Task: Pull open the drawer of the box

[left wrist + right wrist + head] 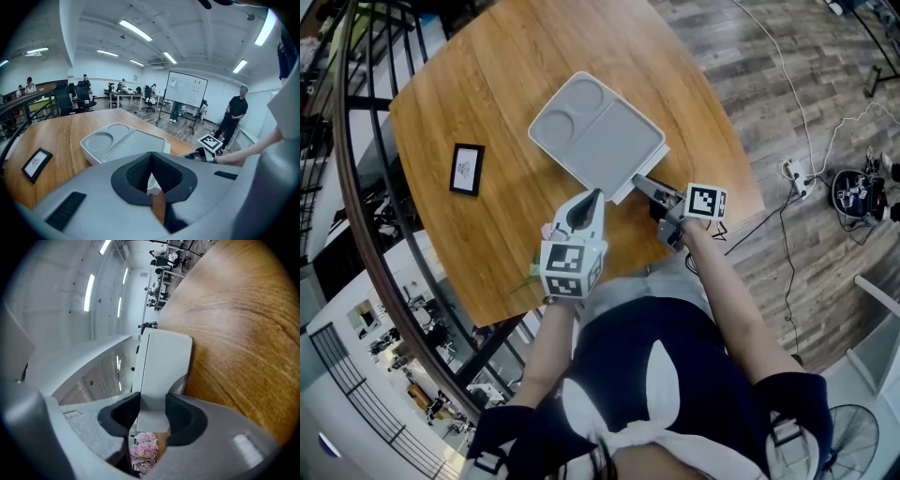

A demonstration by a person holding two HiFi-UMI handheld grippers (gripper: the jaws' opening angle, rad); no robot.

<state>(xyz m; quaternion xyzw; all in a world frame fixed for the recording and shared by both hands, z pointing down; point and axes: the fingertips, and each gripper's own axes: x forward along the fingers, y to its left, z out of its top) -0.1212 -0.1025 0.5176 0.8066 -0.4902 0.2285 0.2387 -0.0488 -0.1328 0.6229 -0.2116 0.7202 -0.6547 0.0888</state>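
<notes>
OP: Left gripper [592, 197] is closed and empty, tip against the box [600, 136]. Right gripper [644, 184] clamps the drawer tab [152, 401] on the box's near side.
Reply: Grip's set then, I'd say. Pull straight away from the box.

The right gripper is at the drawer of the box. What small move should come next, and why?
Probably pull the right gripper straight back, away from the box: its jaws are closed on the drawer's handle tab, and the drawer looks hardly out.
</notes>
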